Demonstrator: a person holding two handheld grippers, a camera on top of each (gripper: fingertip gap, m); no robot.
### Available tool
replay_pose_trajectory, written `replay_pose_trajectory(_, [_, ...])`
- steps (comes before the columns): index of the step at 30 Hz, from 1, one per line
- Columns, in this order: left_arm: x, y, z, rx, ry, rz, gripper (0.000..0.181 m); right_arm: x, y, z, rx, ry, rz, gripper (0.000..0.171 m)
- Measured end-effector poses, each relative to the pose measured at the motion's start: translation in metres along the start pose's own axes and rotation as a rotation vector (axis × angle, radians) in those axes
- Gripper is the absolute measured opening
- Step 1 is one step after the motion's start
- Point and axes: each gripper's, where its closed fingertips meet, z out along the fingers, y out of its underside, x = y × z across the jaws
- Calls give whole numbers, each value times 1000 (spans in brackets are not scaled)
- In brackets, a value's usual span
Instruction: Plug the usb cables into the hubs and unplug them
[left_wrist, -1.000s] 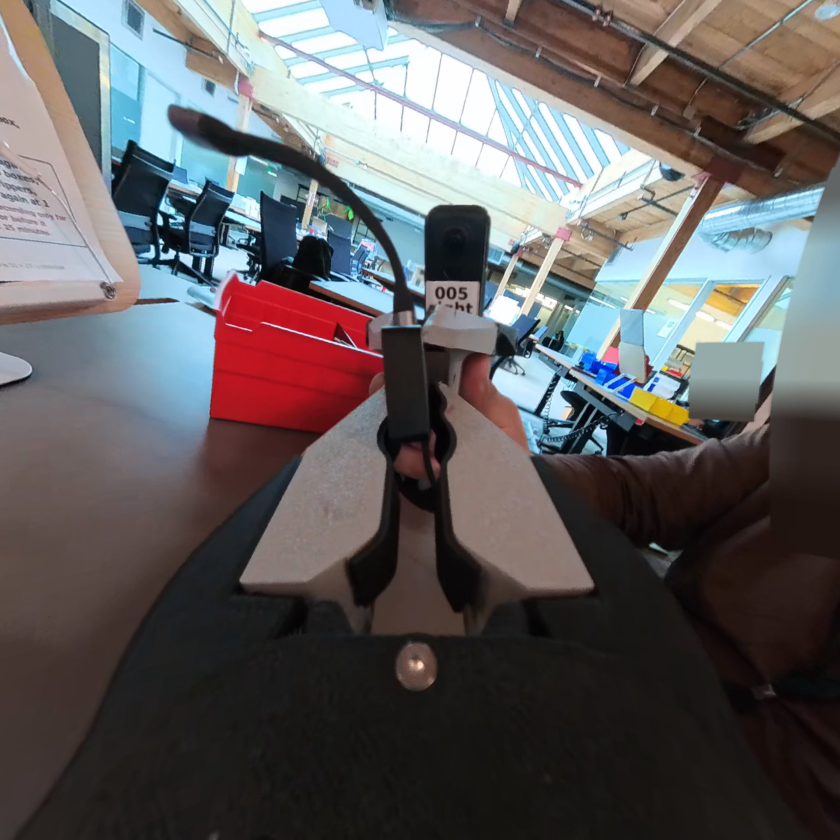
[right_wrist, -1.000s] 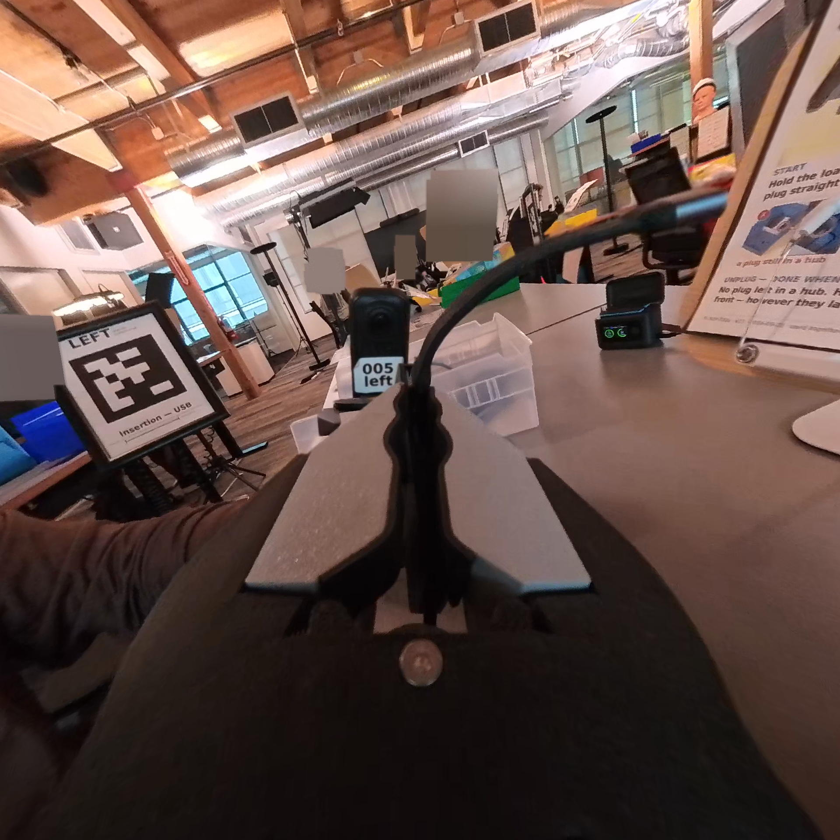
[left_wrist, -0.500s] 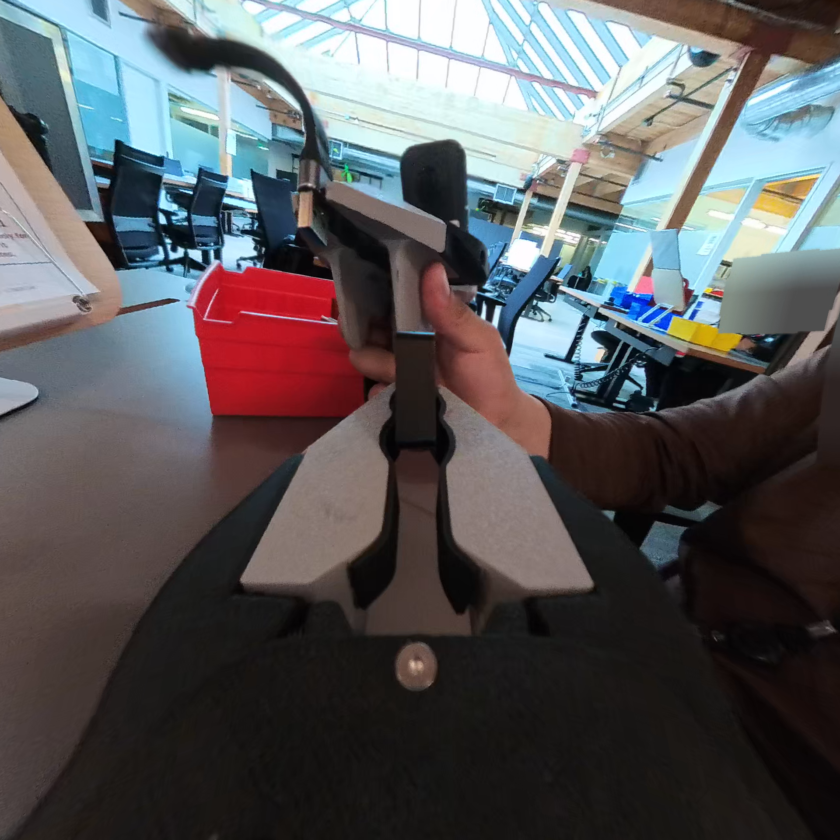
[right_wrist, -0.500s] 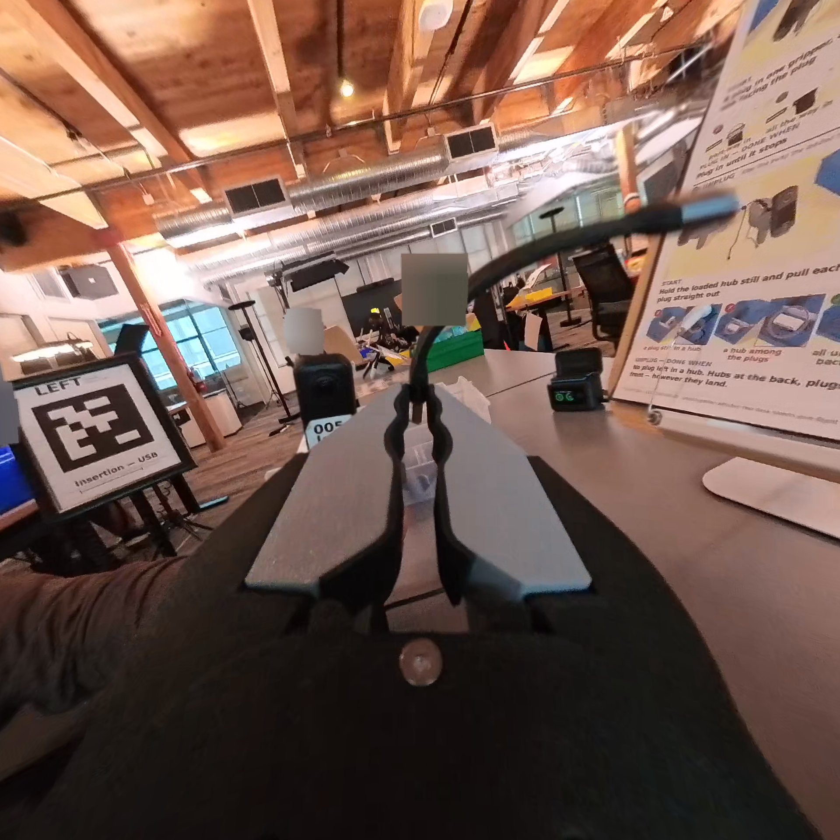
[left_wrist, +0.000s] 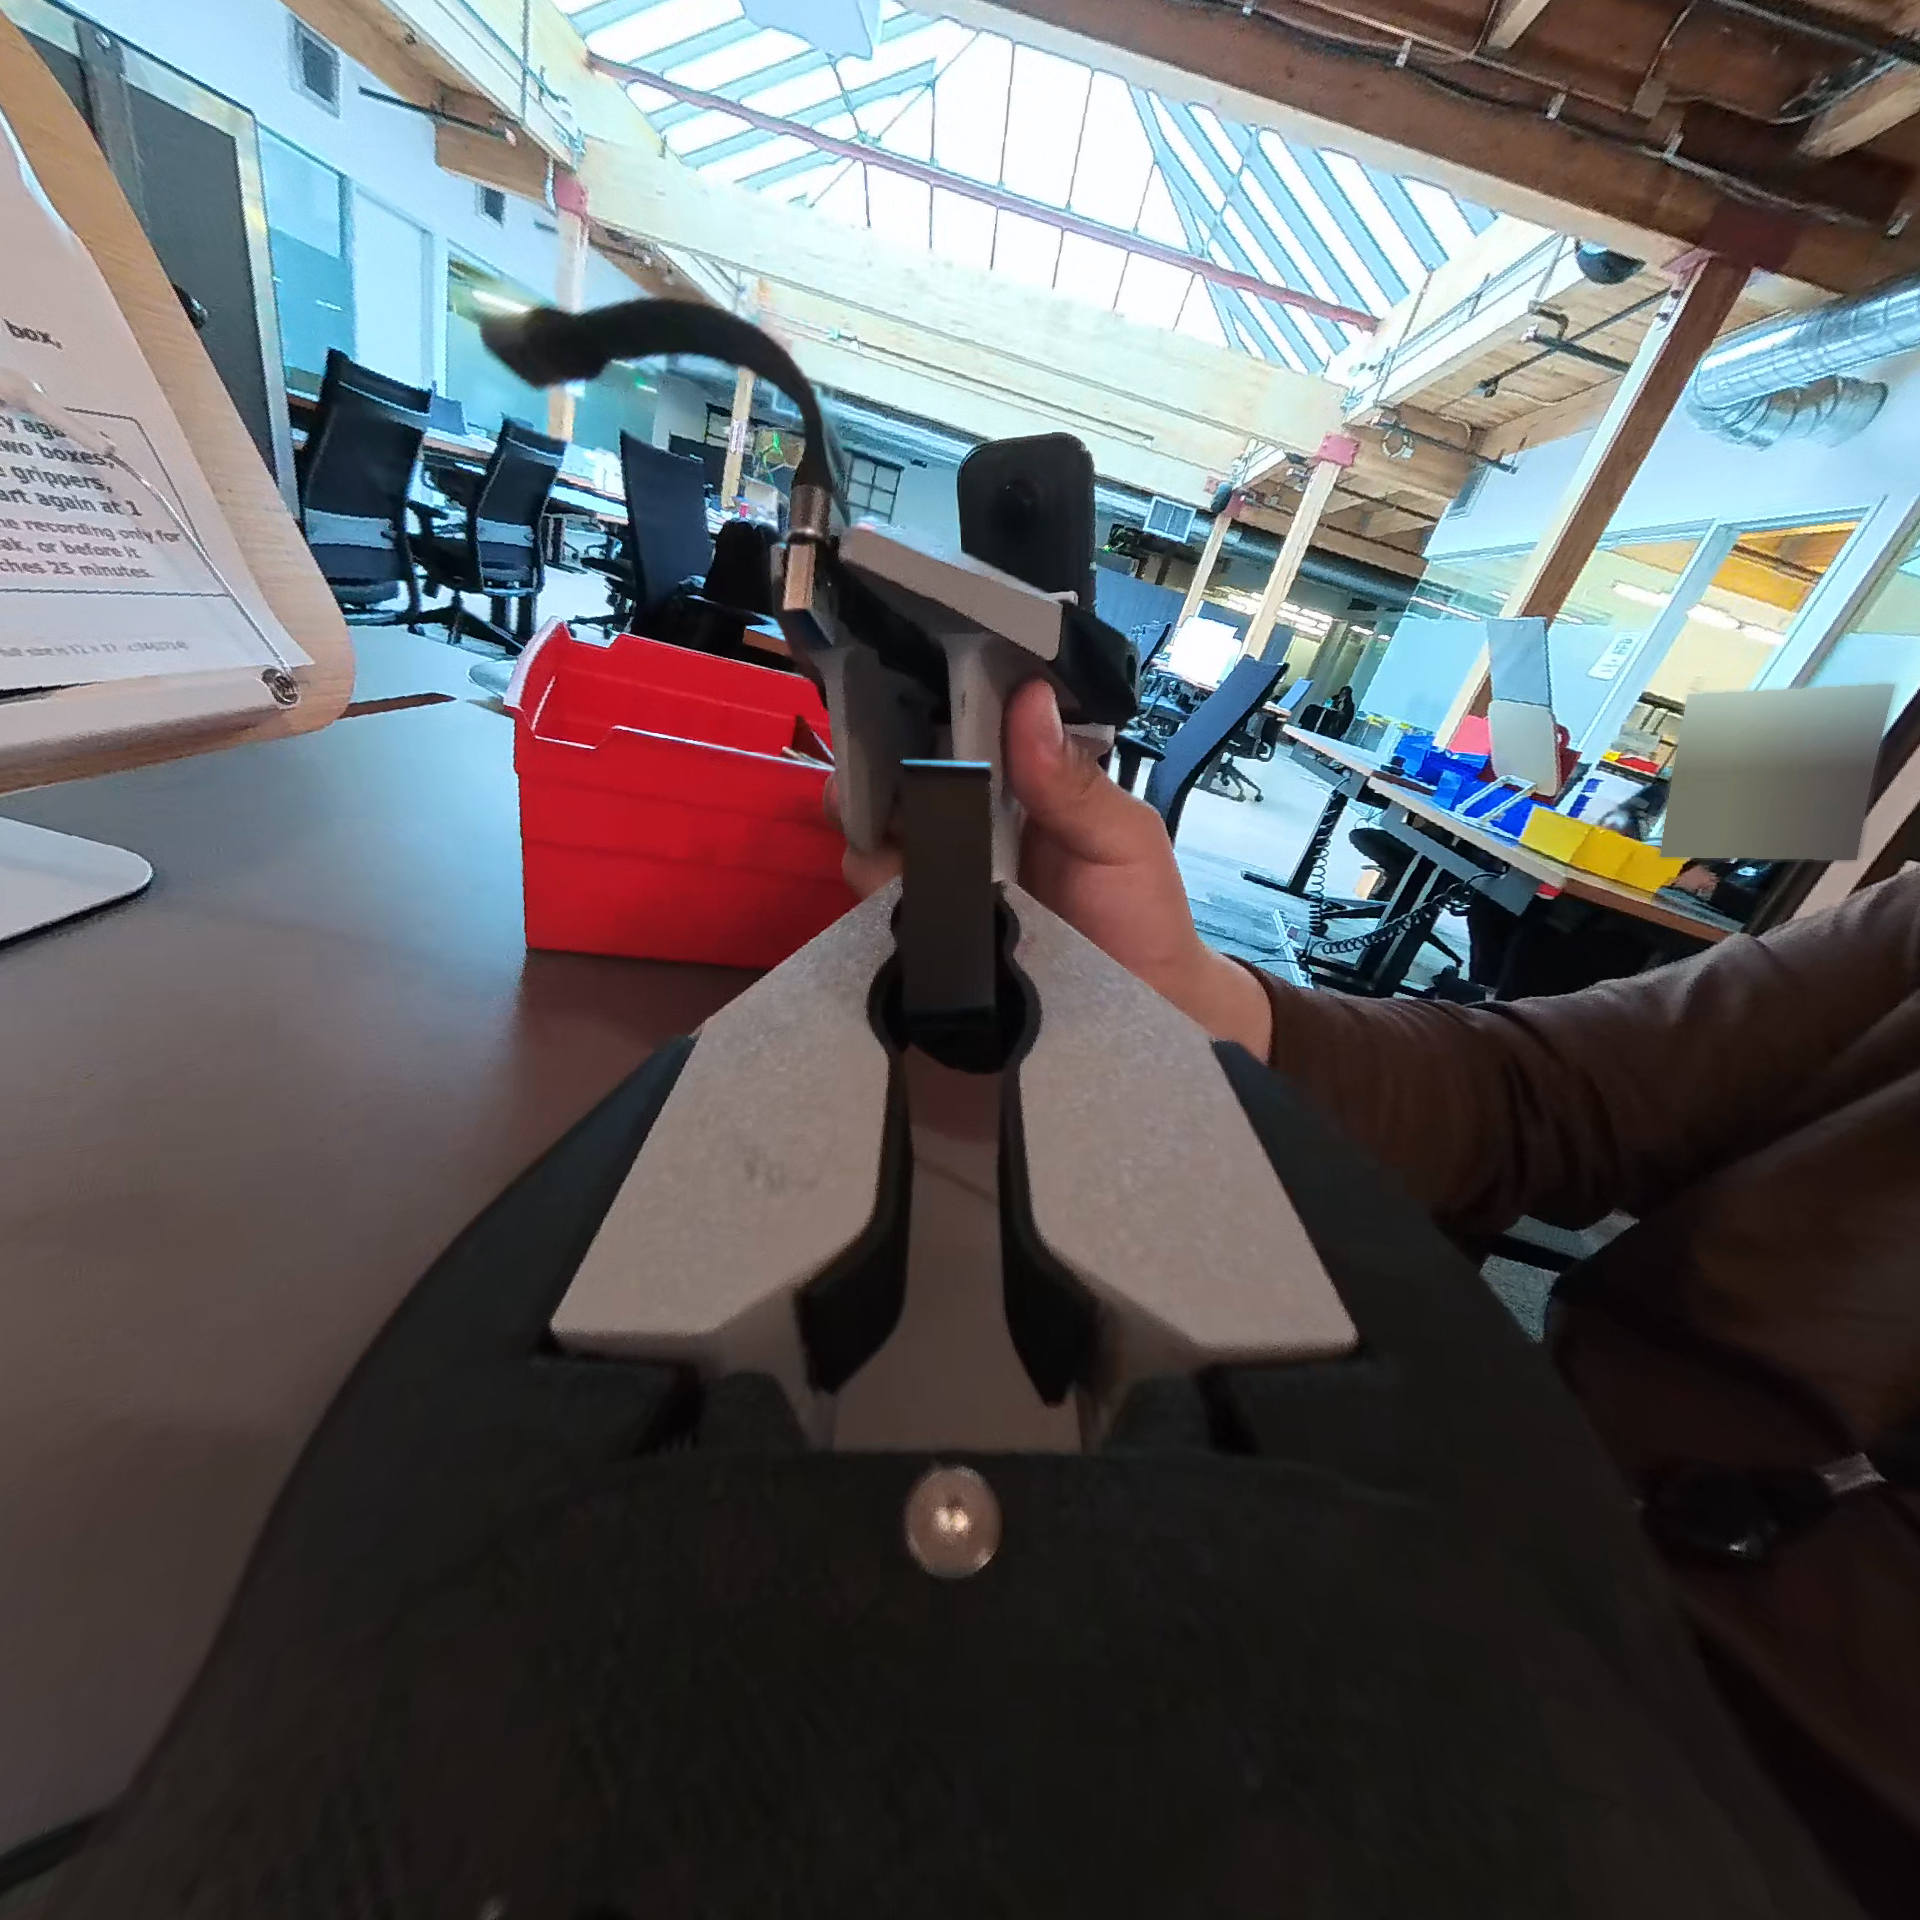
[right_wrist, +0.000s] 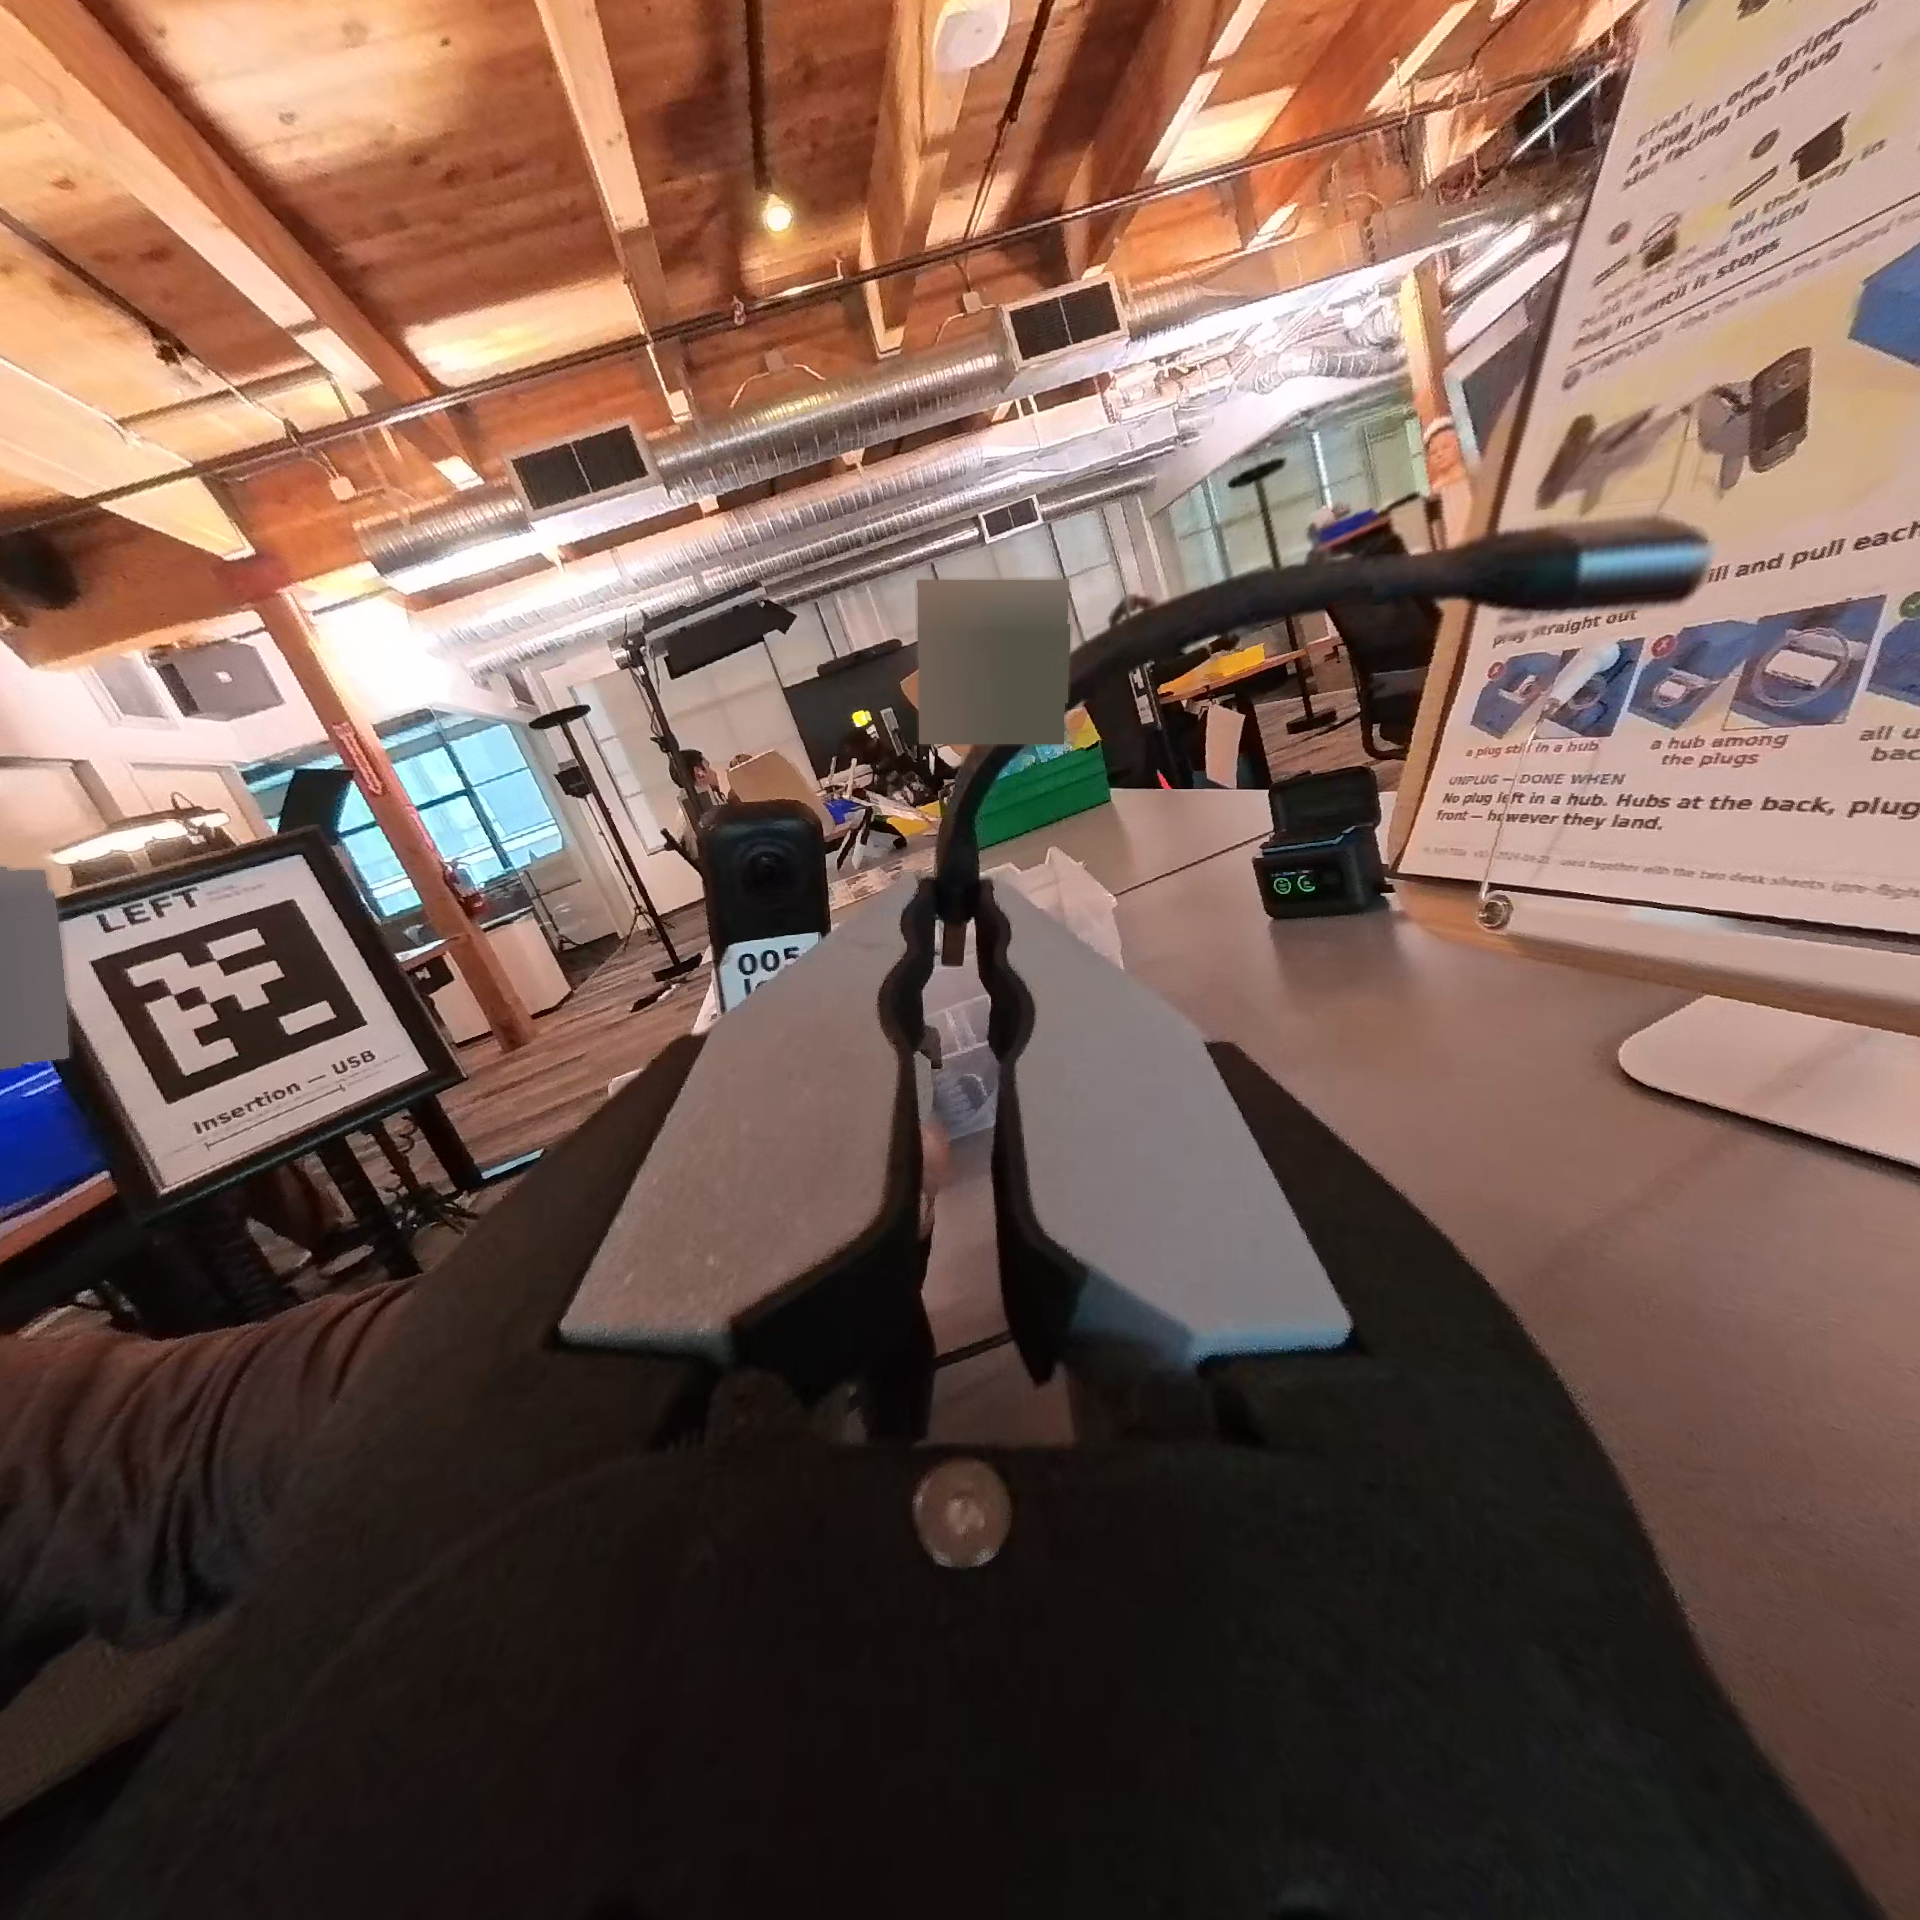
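Note:
In the left wrist view my left gripper (left_wrist: 948, 935) is shut on a flat black USB hub (left_wrist: 945, 852) that stands upright between the fingertips. Just above and behind the hub, a hand (left_wrist: 1091, 852) holds my right gripper (left_wrist: 821, 613), tilted. It grips a USB cable with its silver plug (left_wrist: 802, 566) free of the hub, and the black cable (left_wrist: 707, 332) arcs up to the left. In the right wrist view my right gripper (right_wrist: 954, 914) is shut on the plug (right_wrist: 953, 940). The cable (right_wrist: 1247, 613) curves up and right to its loose silver-tipped end.
A red bin (left_wrist: 665, 831) stands on the dark table (left_wrist: 260, 1039) behind the grippers. An instruction board on a white stand (left_wrist: 135, 520) is at the left. The right wrist view shows a clear plastic bin (right_wrist: 1070, 904), a small black device with green lights (right_wrist: 1314, 873) and a framed marker sign (right_wrist: 239, 1008). There is about 6 cm between the tips of the two grippers.
A second ago the plug sat in the top of the hub. The right gripper has pulled it out, lifted it and tilted. The left gripper still holds the hub.

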Motion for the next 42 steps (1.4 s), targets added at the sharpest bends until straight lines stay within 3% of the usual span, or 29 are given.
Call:
replay_pose_trajectory(30, [-5,-1,-2,8,-9,-23,8,-17,-15,-10,38,-29,-55,4])
replay_pose_trajectory(37, [-2,-5,-2,23,4,-20,8,-59,-75,-78,21,16,-162,3])
replay_pose_trajectory(42, [3,-8,-2,32,18,-13,8,-40,-111,-170,-188,287,-223,4])
